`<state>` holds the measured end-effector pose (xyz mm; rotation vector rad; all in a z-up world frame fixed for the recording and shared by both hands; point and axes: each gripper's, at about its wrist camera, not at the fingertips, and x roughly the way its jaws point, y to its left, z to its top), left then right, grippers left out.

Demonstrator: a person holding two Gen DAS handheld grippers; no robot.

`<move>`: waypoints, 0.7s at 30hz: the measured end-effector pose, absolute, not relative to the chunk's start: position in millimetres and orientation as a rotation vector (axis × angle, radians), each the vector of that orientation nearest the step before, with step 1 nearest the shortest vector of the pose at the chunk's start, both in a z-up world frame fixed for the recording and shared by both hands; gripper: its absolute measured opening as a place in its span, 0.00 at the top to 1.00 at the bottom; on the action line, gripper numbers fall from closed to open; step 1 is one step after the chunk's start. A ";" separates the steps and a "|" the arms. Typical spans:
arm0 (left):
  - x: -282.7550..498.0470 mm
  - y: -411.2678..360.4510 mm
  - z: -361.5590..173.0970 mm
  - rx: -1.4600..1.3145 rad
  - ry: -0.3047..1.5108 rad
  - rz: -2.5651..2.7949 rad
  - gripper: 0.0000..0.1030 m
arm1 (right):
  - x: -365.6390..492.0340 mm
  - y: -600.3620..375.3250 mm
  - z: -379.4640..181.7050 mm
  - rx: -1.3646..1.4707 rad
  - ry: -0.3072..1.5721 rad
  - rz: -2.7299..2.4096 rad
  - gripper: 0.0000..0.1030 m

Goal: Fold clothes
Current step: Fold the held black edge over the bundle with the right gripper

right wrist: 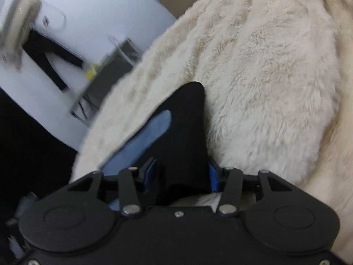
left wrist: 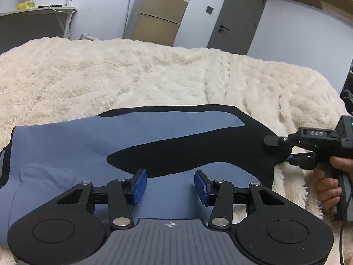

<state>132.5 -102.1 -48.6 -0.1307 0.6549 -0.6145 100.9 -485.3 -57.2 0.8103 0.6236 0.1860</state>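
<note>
A blue and black stretch-fabric garment [left wrist: 72,145] lies flat on the cream, long-pile fluffy blanket [left wrist: 154,70] that covers the bed, near its close edge. The left gripper [left wrist: 170,186] hovers over the blue part of the cloth; its blue-padded fingers [left wrist: 139,185] stand partly apart with nothing between them and no cloth pinched. At the right end of the garment a black tapering part [right wrist: 187,132] runs between the fingers [right wrist: 213,174] of the right gripper [right wrist: 182,174], which are also partly apart; the right wrist view is blurred, and I cannot tell whether the pads press on the fabric. A person's hand [left wrist: 328,183] holds that gripper's handle. Behind the bed stand a tan two-door refrigerator [left wrist: 158,13], a grey door [left wrist: 240,15] and a grey desk [left wrist: 35,22].
</note>
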 end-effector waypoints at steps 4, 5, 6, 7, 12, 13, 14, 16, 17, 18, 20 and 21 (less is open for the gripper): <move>136.1 -105.5 -48.5 -0.145 0.658 -0.609 0.59 | 88.0 -487.4 -46.1 0.841 0.580 0.211 0.76; 136.0 -106.9 -49.0 -0.144 0.660 -0.610 0.58 | 87.4 -484.9 -48.1 0.833 0.603 0.217 0.77; 135.6 -108.5 -49.7 -0.143 0.661 -0.611 0.58 | 89.2 -483.0 -52.1 0.816 0.630 0.219 0.78; 135.3 -110.0 -50.3 -0.141 0.663 -0.612 0.58 | 92.9 -481.2 -58.5 0.795 0.666 0.209 0.79; 132.9 -108.1 -49.6 -0.136 0.656 -0.618 0.57 | 98.4 -482.6 -71.2 0.912 0.605 0.150 0.77; 135.4 -108.1 -48.7 -0.136 0.655 -0.614 0.57 | 100.2 -480.1 -68.6 0.895 0.605 0.146 0.90; 138.8 -108.8 -47.5 -0.132 0.654 -0.612 0.57 | 100.8 -477.3 -62.2 0.862 0.590 0.135 0.91; 147.3 -111.4 -45.9 -0.131 0.657 -0.610 0.57 | 98.2 -469.8 -42.1 0.820 0.532 0.117 0.92; 152.6 -113.3 -45.7 -0.135 0.661 -0.610 0.57 | 96.2 -466.1 -35.7 0.805 0.519 0.112 0.92; 156.0 -114.7 -46.0 -0.142 0.667 -0.613 0.57 | 95.2 -462.7 -29.1 0.785 0.507 0.108 0.92; 169.8 -123.1 -49.9 -0.160 0.709 -0.622 0.58 | 95.2 -446.1 -4.3 0.699 0.479 0.097 0.92; 173.3 -127.0 -51.1 -0.154 0.716 -0.620 0.58 | 95.3 -440.4 2.1 0.677 0.472 0.098 0.92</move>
